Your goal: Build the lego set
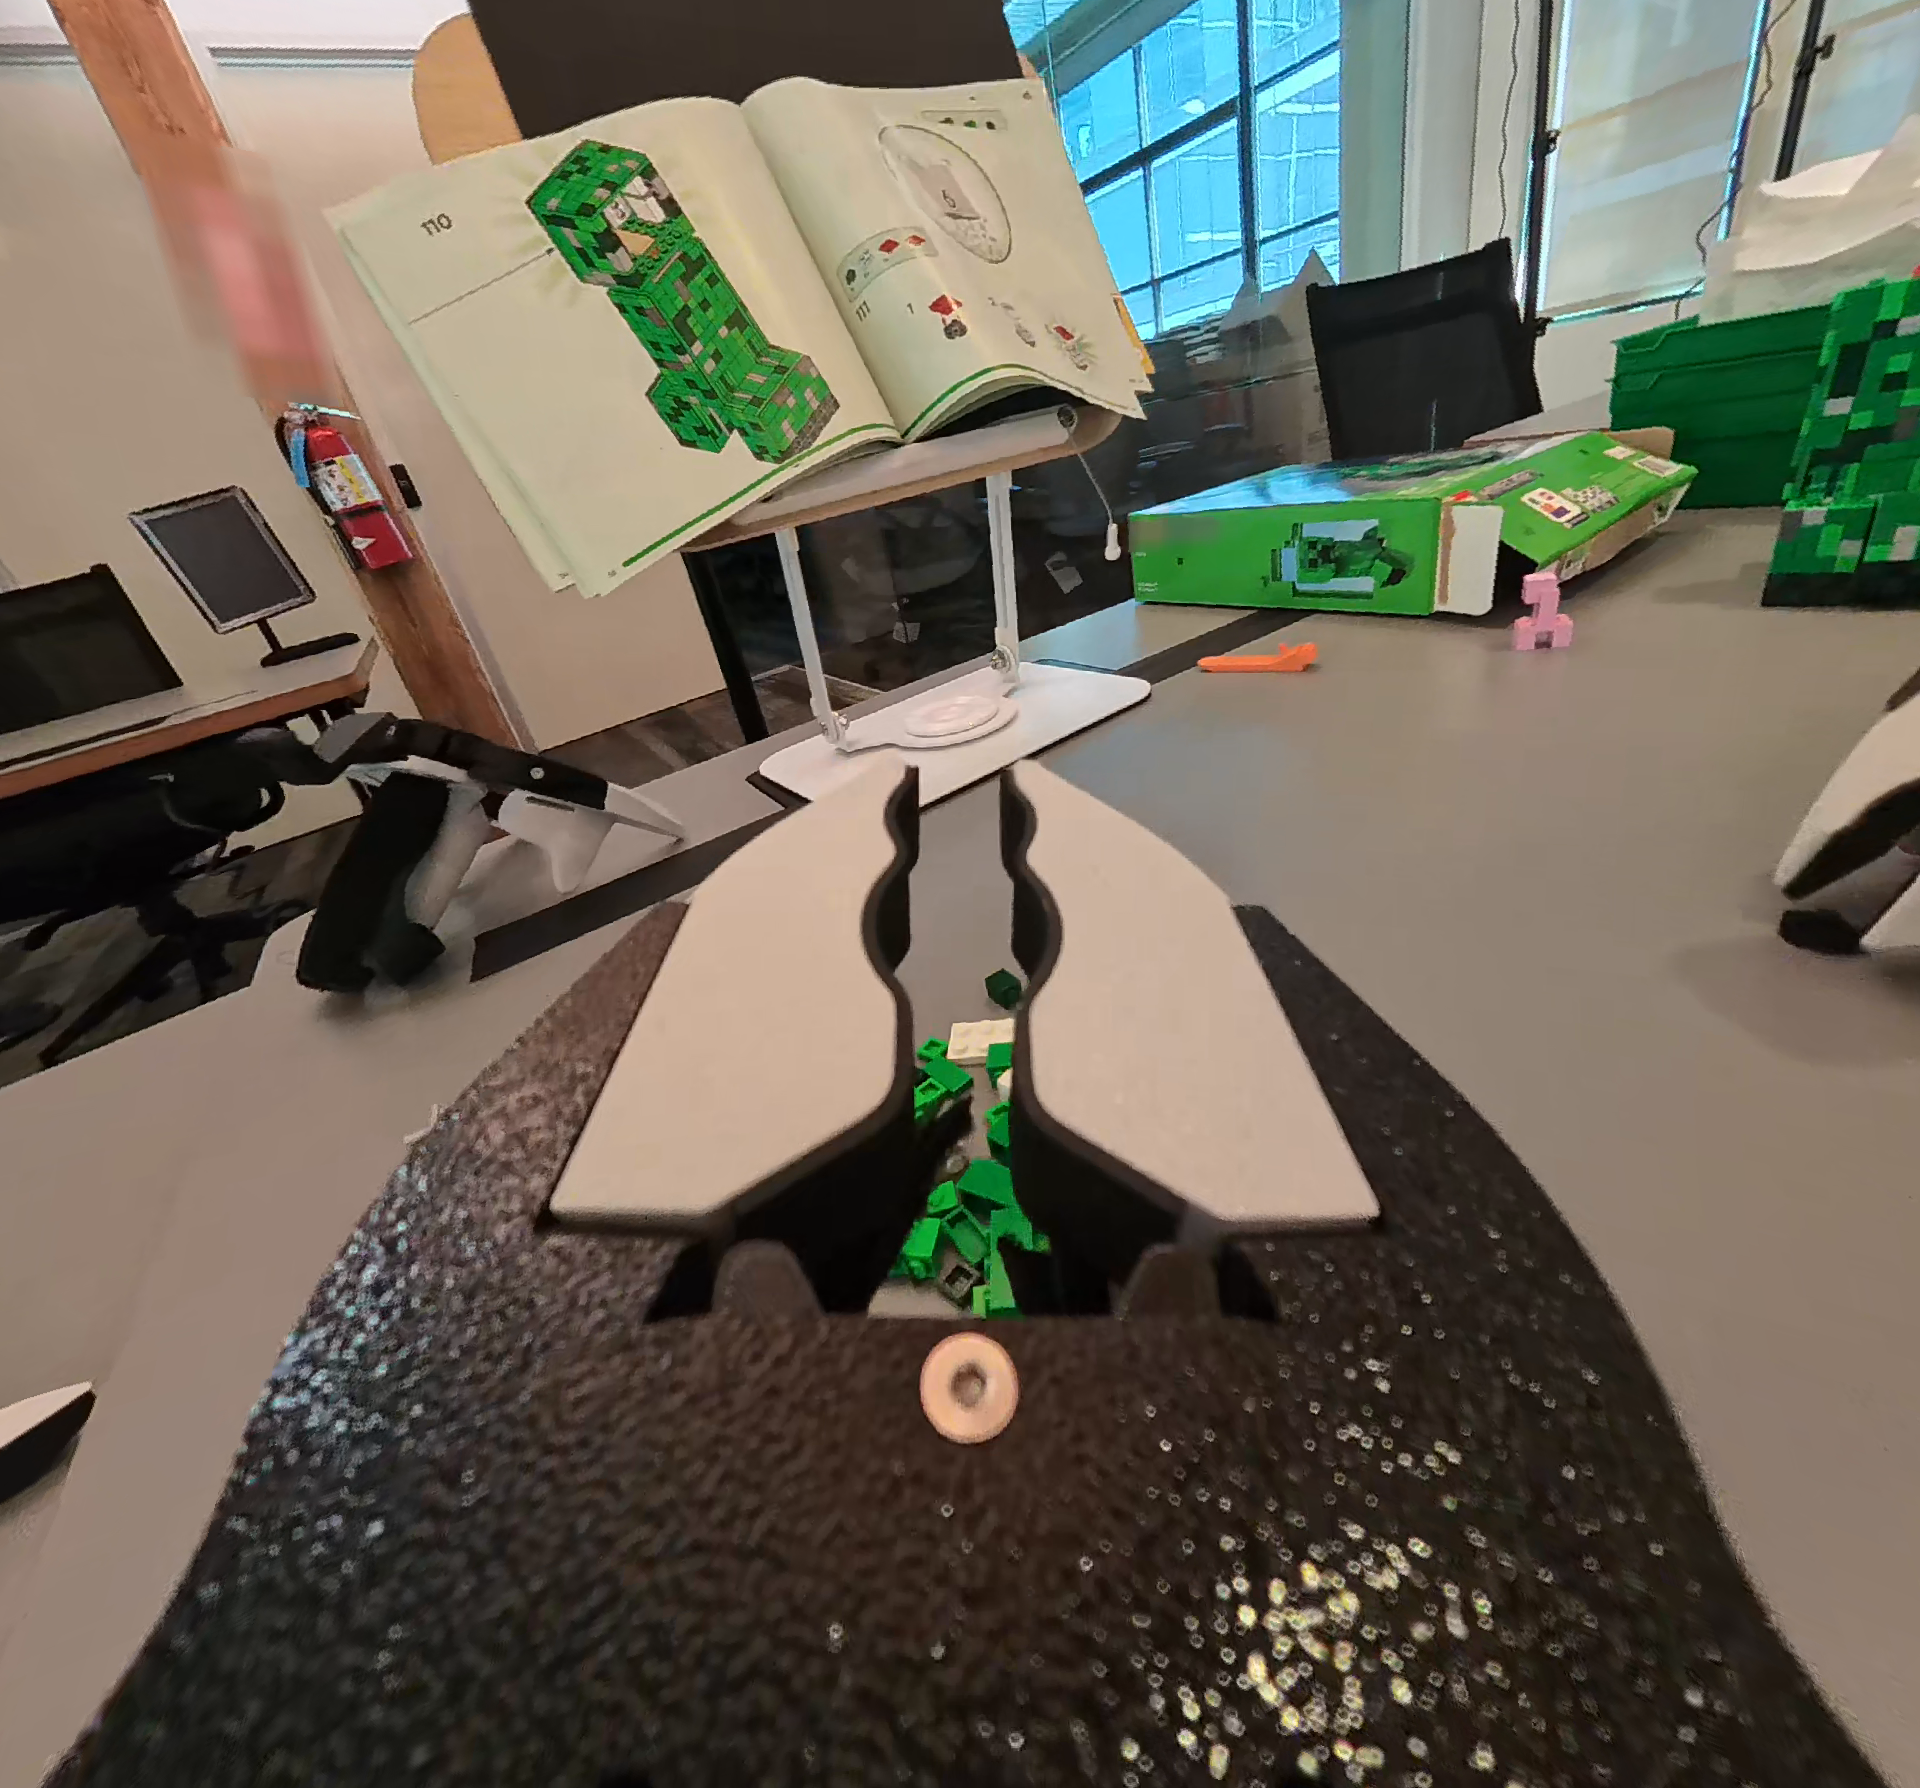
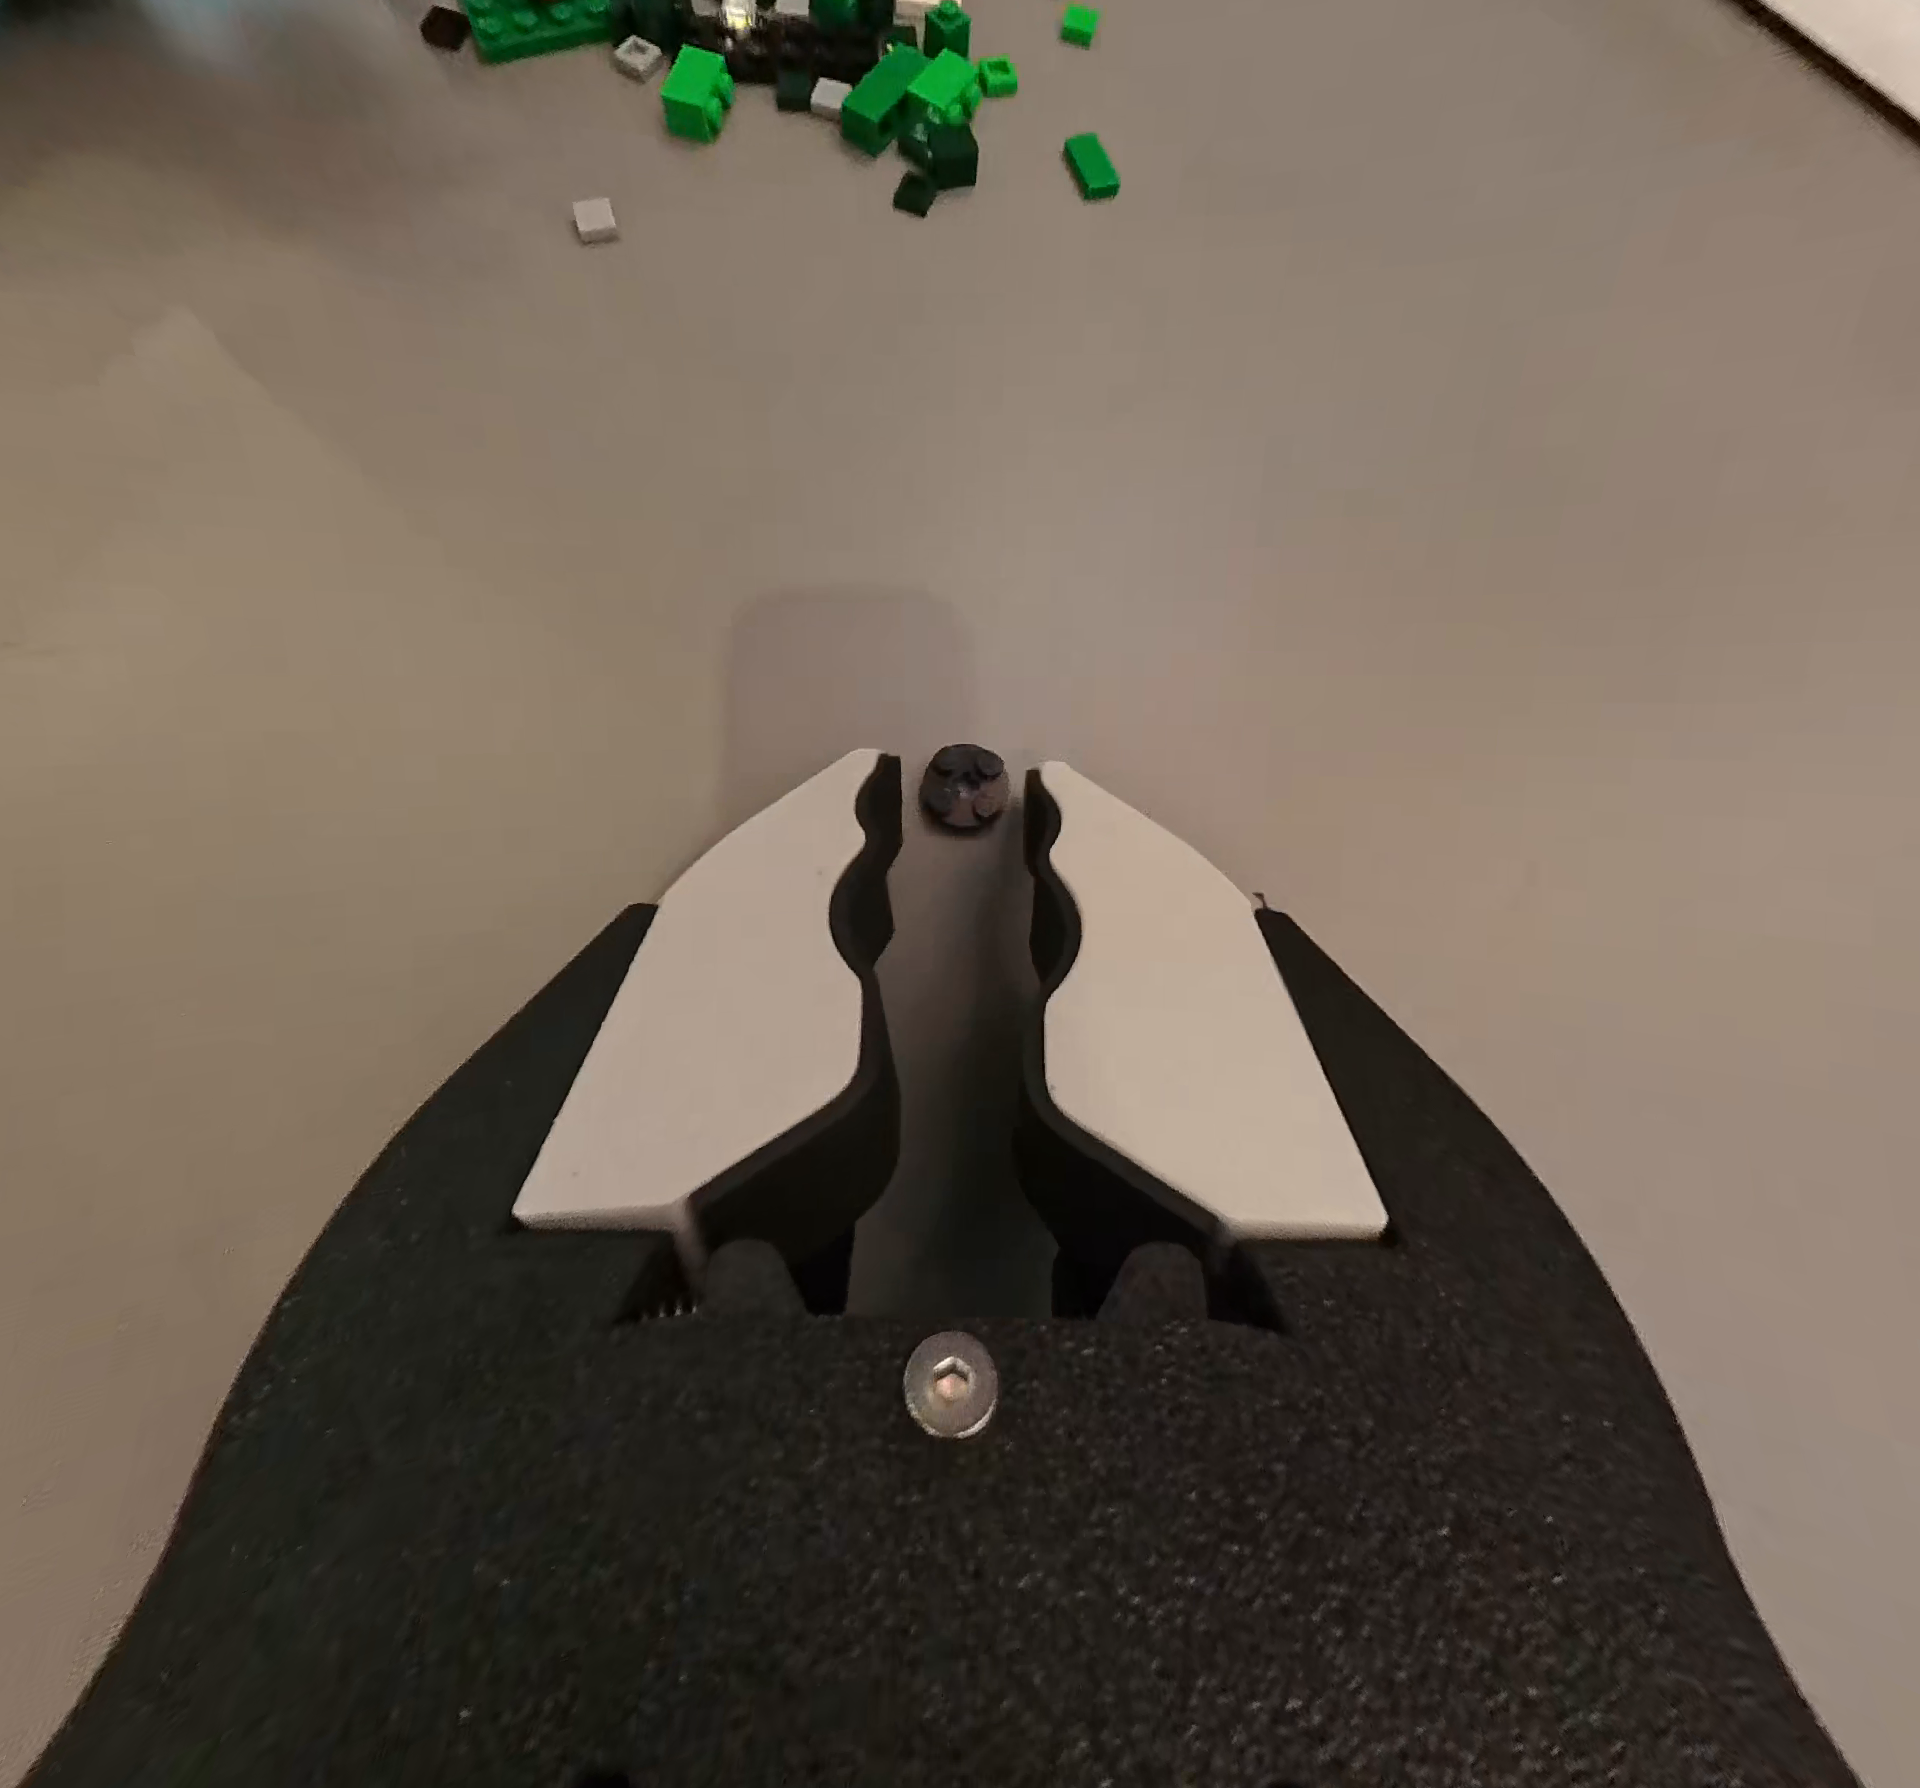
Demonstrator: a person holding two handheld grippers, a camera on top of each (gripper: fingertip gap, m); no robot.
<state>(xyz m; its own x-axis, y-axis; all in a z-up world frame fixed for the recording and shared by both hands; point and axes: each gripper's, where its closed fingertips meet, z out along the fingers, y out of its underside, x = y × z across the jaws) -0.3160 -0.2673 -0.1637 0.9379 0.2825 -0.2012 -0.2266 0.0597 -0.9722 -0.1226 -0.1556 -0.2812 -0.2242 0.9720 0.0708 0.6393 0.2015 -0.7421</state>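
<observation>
In the right wrist view my right gripper (image 2: 961, 770) is open, low over the grey table (image 2: 1351, 491). A small black round plate (image 2: 963, 790) lies on the table between its fingertips, with a gap on each side. A pile of loose green, white, red and black bricks (image 2: 790, 3) lies farther ahead, with a green plate (image 2: 520, 24) at its left. In the left wrist view my left gripper (image 1: 958, 788) is open and empty above that pile, and green bricks (image 1: 971, 1219) show between its fingers. The right gripper (image 1: 1849, 865) shows at the right edge.
An open instruction booklet (image 1: 727, 304) rests on a white stand (image 1: 966, 720) ahead. A green set box (image 1: 1403, 533), an orange brick separator (image 1: 1257, 663), a small pink figure (image 1: 1543, 611) and a tall green built model (image 1: 1860, 450) stand to the right. A spare gripper (image 1: 468, 834) lies at the left. The gap from one gripper's tips to the other's is roughly 25 cm.
</observation>
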